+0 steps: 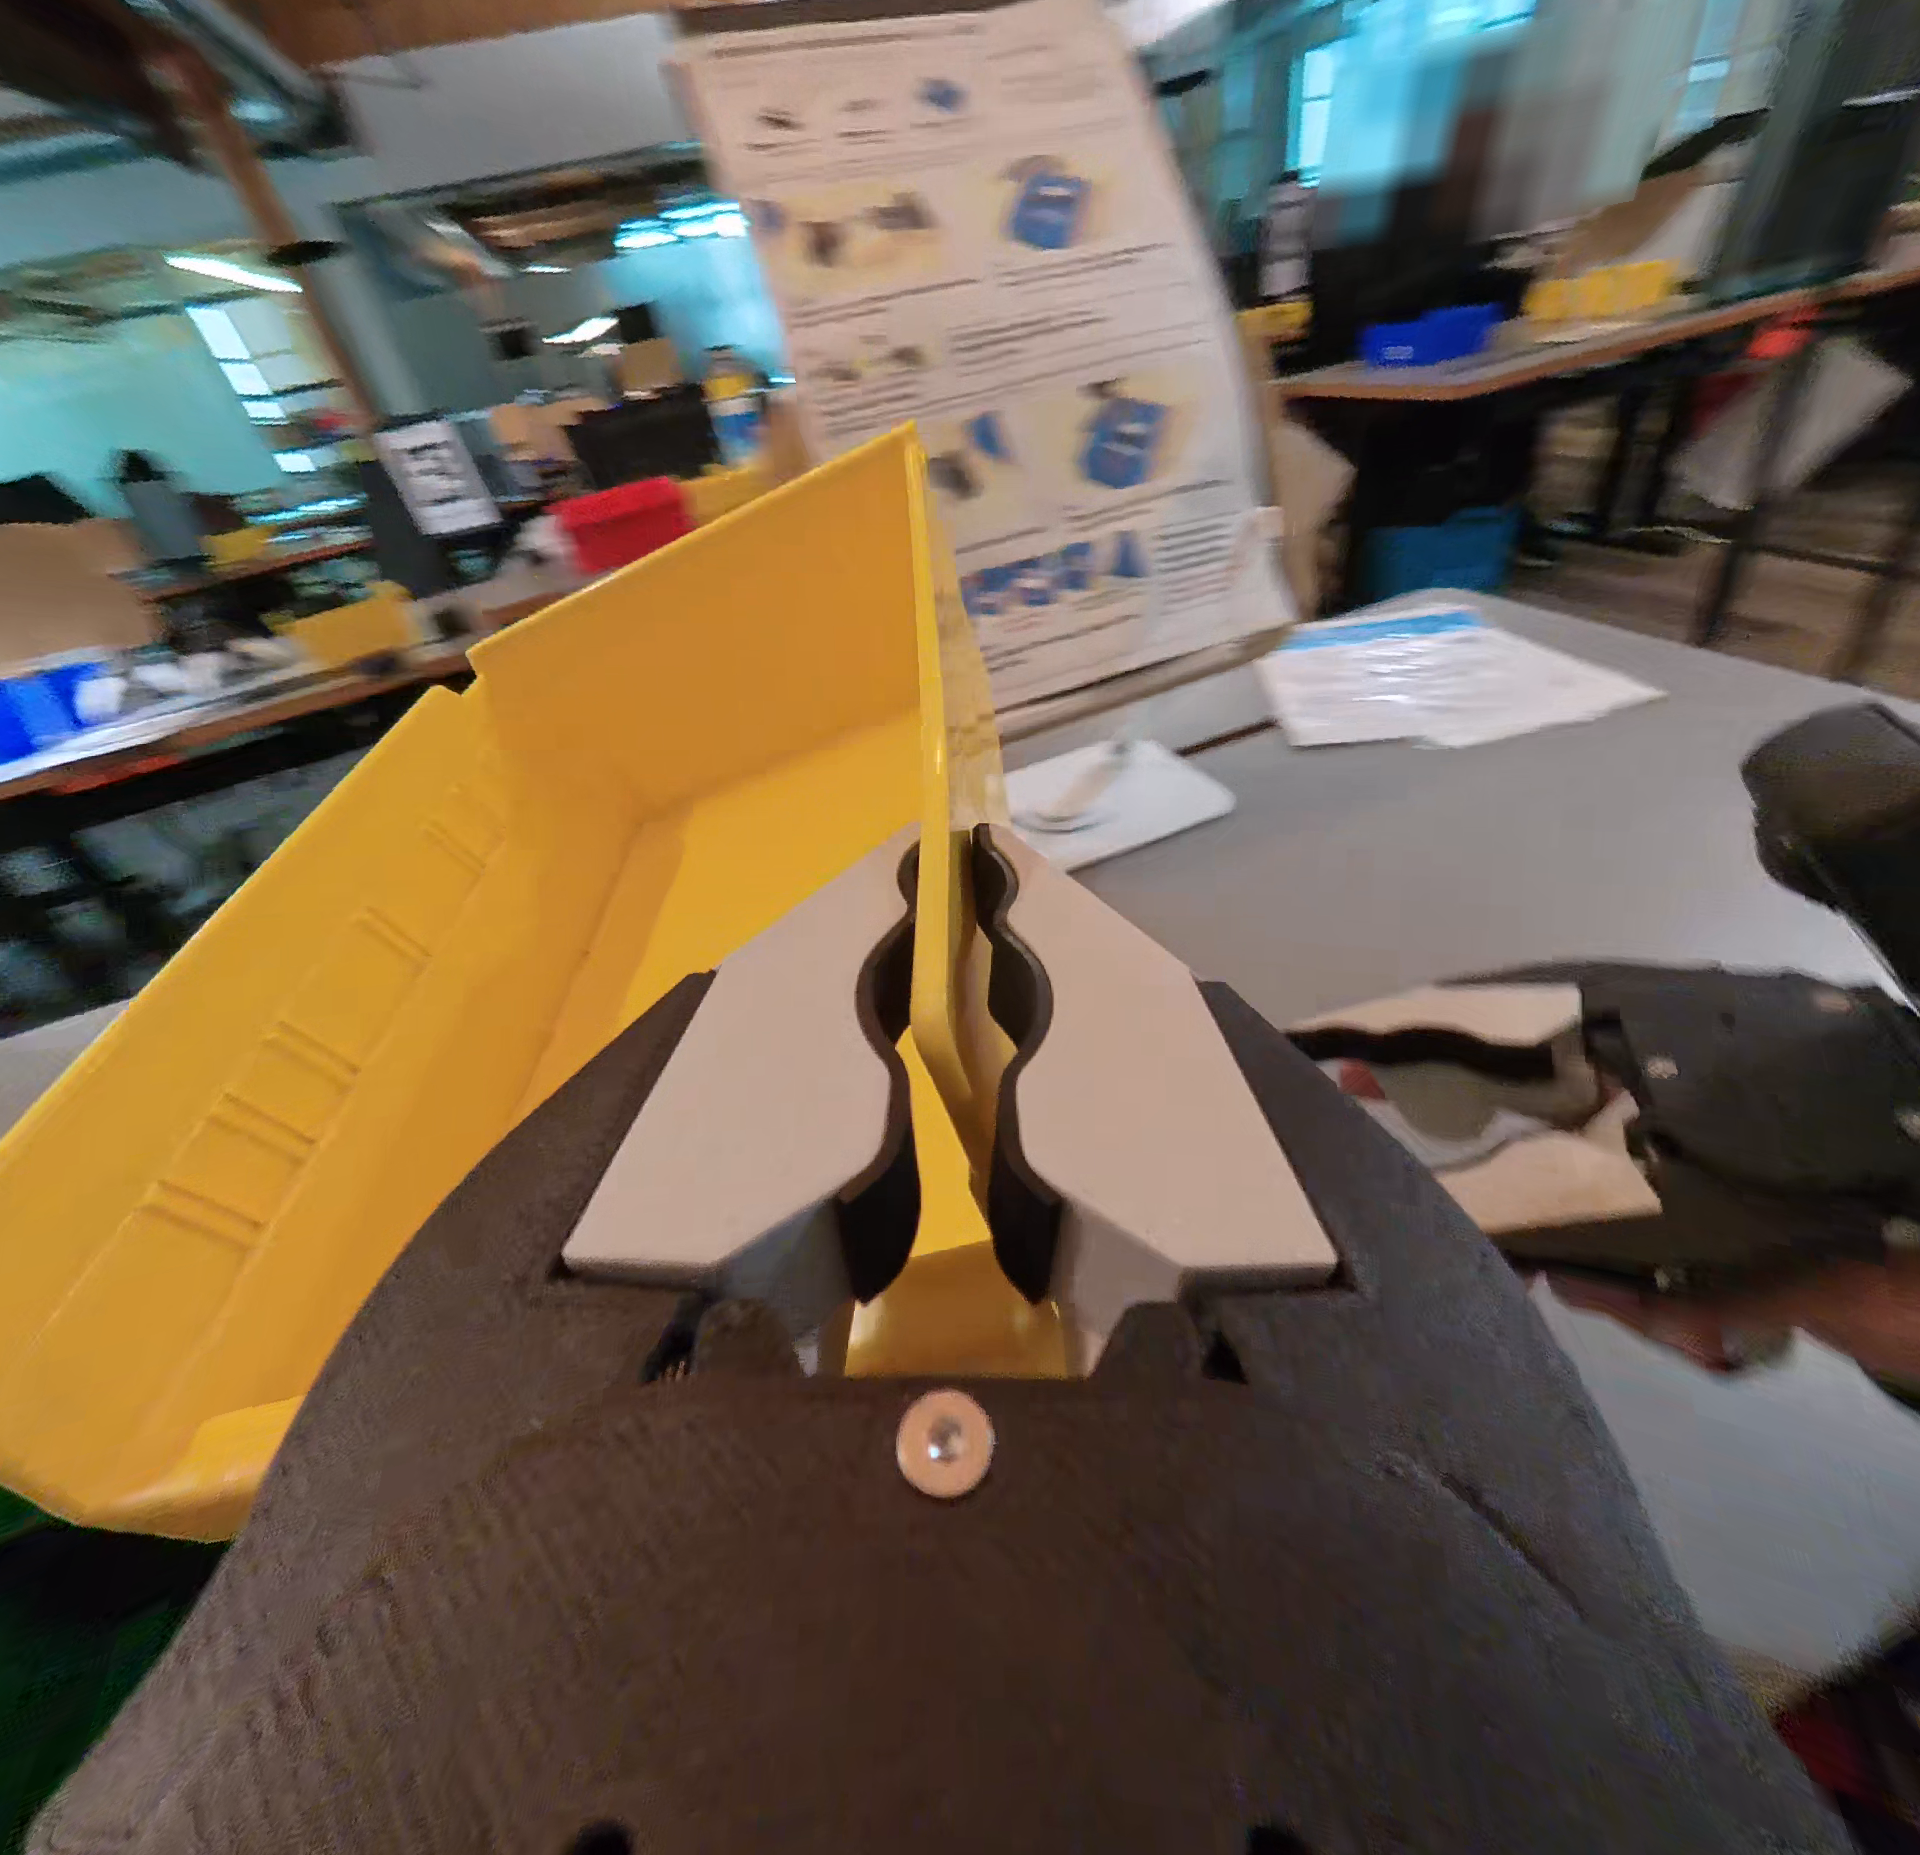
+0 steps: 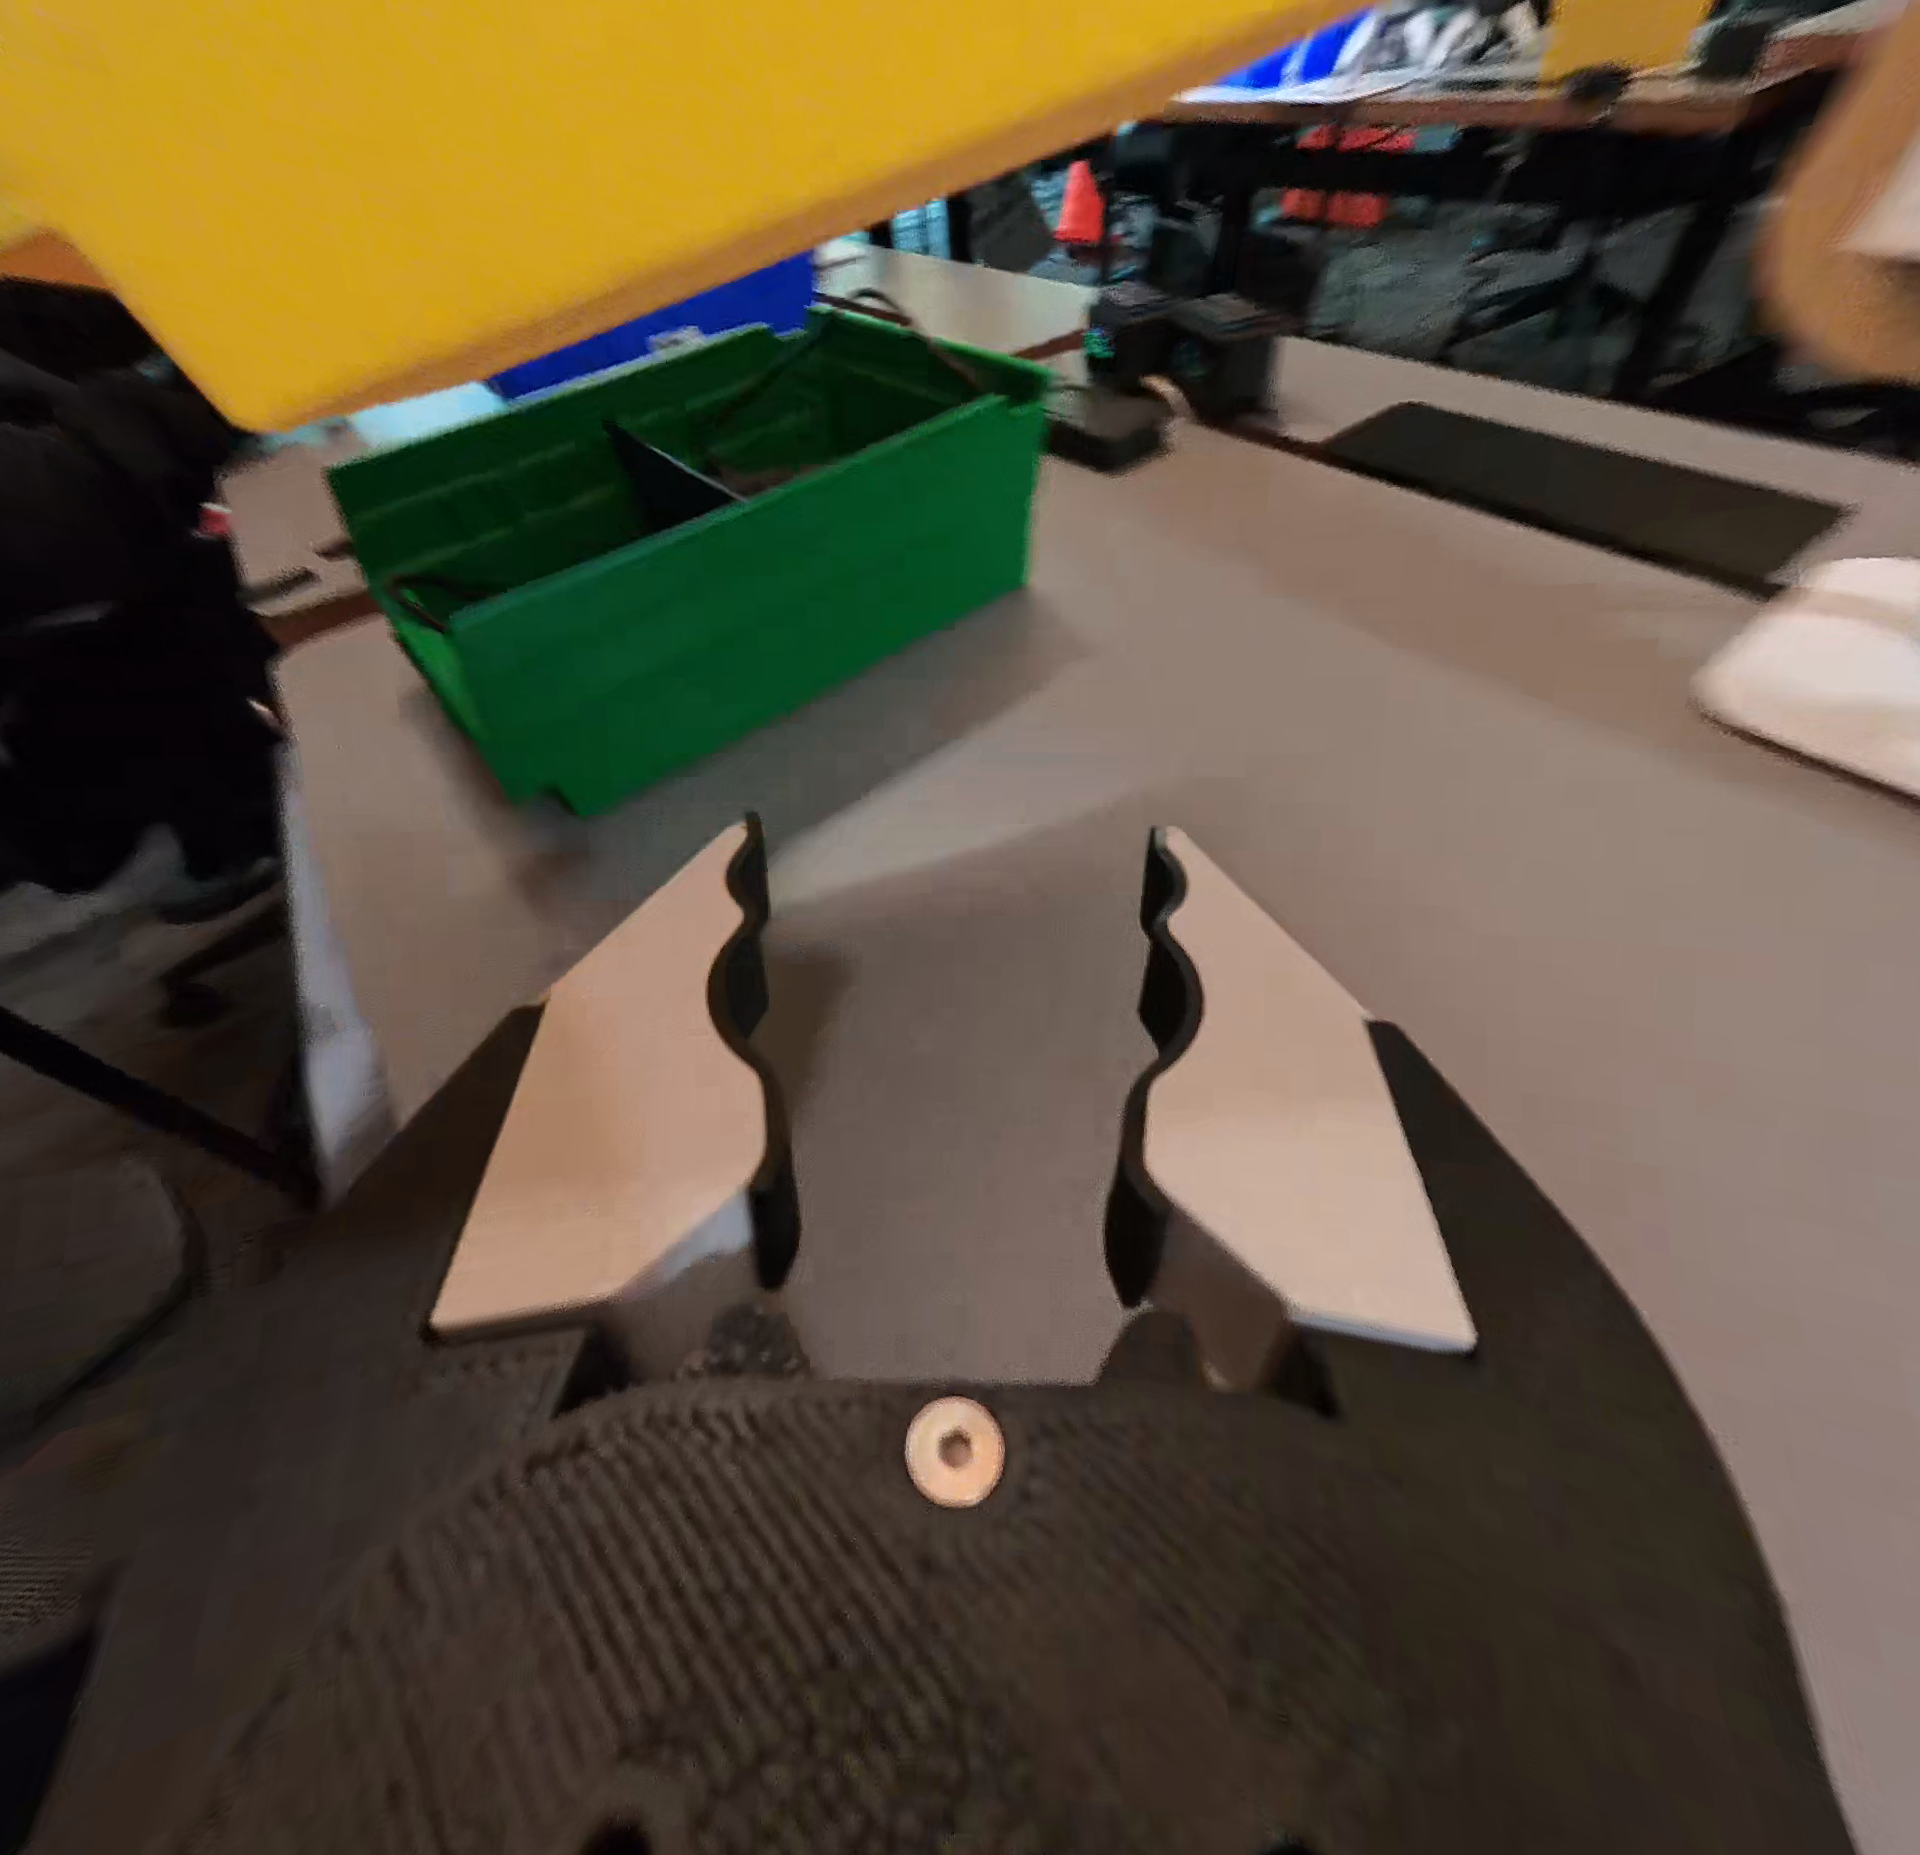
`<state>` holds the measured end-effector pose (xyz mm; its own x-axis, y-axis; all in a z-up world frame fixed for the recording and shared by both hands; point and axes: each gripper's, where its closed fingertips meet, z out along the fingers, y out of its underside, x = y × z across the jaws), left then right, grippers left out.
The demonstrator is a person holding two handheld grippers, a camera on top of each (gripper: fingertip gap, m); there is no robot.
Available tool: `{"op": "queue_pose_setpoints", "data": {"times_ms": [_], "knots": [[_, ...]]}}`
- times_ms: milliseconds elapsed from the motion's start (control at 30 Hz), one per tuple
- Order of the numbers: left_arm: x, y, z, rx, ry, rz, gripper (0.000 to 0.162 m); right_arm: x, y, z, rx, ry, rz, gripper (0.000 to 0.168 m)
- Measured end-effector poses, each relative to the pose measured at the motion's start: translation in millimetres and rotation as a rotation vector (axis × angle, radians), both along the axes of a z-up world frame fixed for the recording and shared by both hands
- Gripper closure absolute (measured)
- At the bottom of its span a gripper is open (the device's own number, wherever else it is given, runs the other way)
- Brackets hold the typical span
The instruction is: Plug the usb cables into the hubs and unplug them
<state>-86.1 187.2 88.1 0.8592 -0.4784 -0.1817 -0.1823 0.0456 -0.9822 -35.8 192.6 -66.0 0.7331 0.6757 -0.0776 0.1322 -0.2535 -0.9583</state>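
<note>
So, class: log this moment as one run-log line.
left gripper: shut on yellow bin wall, lifted | right gripper: open, empty | green bin: on table

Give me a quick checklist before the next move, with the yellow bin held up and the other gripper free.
1. Left hand-held gripper clamped on the yellow bin side wall: ok.
2. Yellow bin lifted clear of the grey table: ok.
3. Yellow bin contents: visible part looks empty; the rest, cannot tell.
4. Right hand-held gripper open, holding nothing: ok.
5. Green bin upright on the table, dark cables inside: ok.
6. USB hubs located: cannot tell, neither view clearly shows one.
</note>
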Motion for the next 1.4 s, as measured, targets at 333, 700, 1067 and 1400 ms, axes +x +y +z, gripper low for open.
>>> {"op": "queue_pose_setpoints", "data": {"times_ms": [333,700,1067,1400], "knots": [[190.6,-52.6,-79.6,-0.212,-0.089,-0.463,0.162,275.0,-73.4,-16.5,0.064,0.121,-0.152,0.145],[244.4,-35.5,-156.0,-0.122,0.065,-0.449,0.161,275.6,-101.8,-24.5,-0.017,0.175,-0.275,0.137],[302.0,-46.8,-172.9,-0.197,-0.047,-0.622,0.13,273.5,-121.8,-43.2,-0.123,0.232,-0.411,0.125],[188.4,66.0,-98.8,-0.184,-0.38,-0.36,0.097,301.5,-125.1,-55.1,-0.144,0.166,-0.515,0.118]]}}
